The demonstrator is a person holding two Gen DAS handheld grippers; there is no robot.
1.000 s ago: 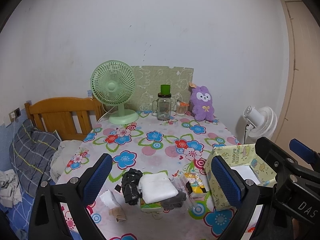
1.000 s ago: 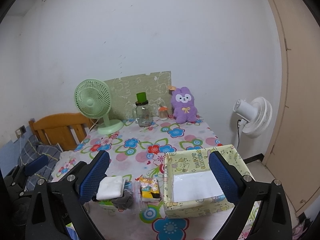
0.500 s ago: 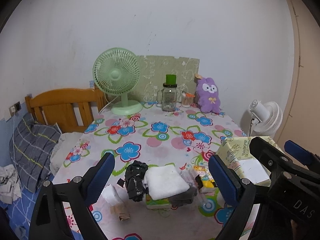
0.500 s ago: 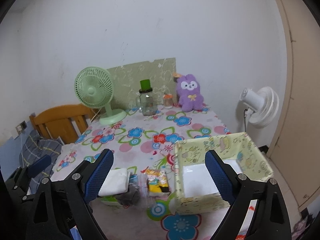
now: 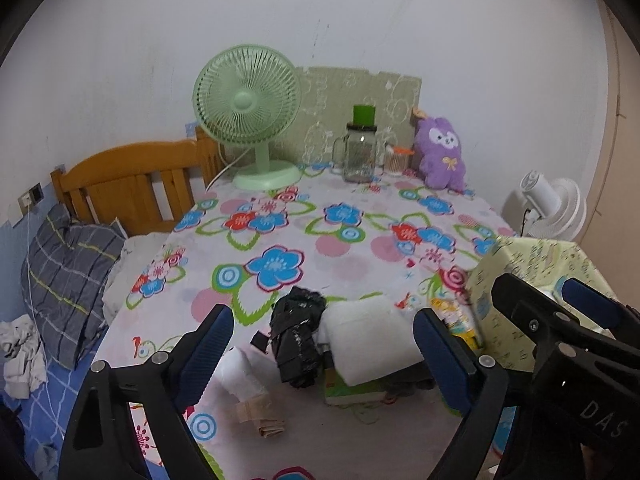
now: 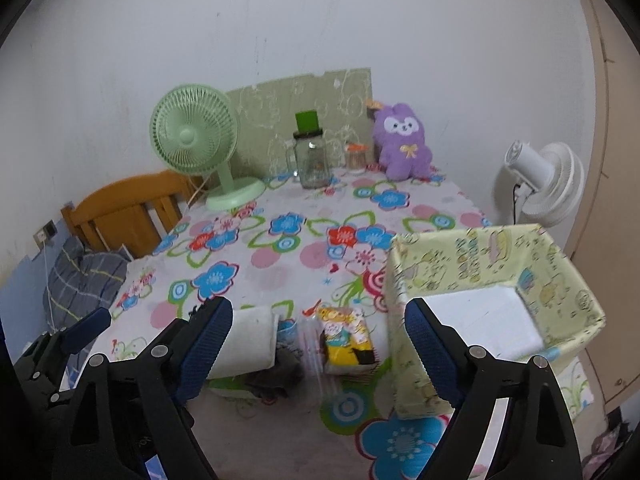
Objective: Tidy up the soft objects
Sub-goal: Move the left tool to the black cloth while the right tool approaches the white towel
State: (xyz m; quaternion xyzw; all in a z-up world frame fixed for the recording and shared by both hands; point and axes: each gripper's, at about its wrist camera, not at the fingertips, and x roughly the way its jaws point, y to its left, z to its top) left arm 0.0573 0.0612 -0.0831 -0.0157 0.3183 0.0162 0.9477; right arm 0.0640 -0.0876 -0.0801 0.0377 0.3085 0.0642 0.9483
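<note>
White folded towel (image 5: 366, 342) on the near part of the floral table (image 5: 280, 236), stacked over a green packet and a grey cloth, black crumpled bag (image 5: 298, 336) touching its left edge, yellow snack pack (image 6: 346, 340) just to its right; rolled white sock (image 5: 240, 376) nearer the front. Open yellow-green box (image 6: 496, 276) beside the pile on the right, nothing soft in it yet. Left gripper (image 5: 324, 354) and right gripper (image 6: 320, 344) both spread wide, jaws just now narrowing a little, nothing pinched between them, hovering above the pile. Approach stage, by the look of it. Next: lower onto one soft piece, squeeze gently, carry over to the box
</note>
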